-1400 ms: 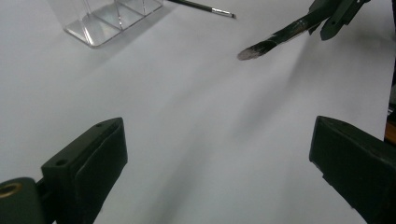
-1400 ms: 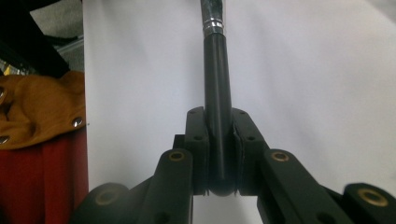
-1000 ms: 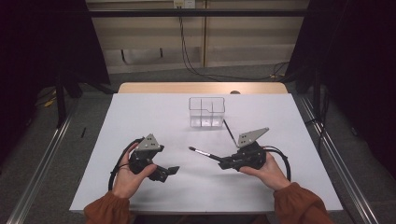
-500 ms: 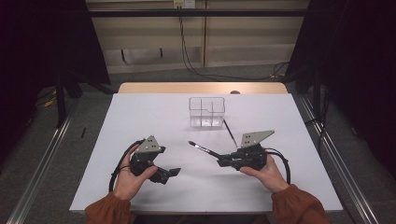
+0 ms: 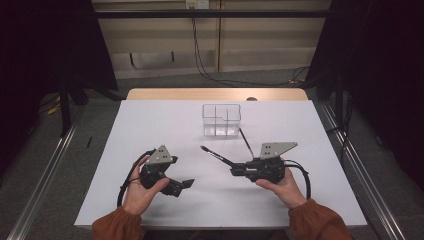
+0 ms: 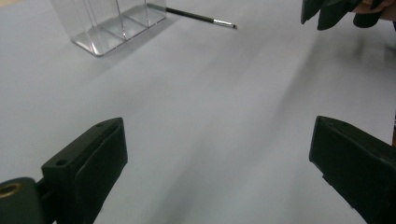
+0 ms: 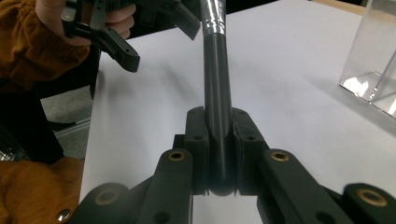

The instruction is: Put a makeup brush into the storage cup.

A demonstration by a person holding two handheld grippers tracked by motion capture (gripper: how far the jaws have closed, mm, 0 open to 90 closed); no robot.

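My right gripper (image 5: 236, 172) is shut on the end of a black brush (image 5: 217, 156), which sticks out up and to the left above the table. In the right gripper view the jaws clamp the brush's round black handle (image 7: 217, 112), with its silver ferrule at the top. A second thin black brush (image 5: 245, 142) lies on the white table just right of a clear divided box (image 5: 221, 120); the left gripper view shows this brush (image 6: 196, 17) beside the box (image 6: 109, 25). My left gripper (image 5: 183, 185) rests low at the front left, jaws wide apart (image 6: 217, 144) with nothing between them.
The white table (image 5: 150, 125) is bare around the box. A hand holds each gripper, and a black cable (image 5: 125, 180) loops from the left one. The left gripper (image 7: 116, 32) is seen beyond the held brush, and the right gripper (image 6: 336, 11) at the top right.
The right gripper has rolled a little, and the held brush's tip has swung slightly away from me. The left gripper has hardly moved.
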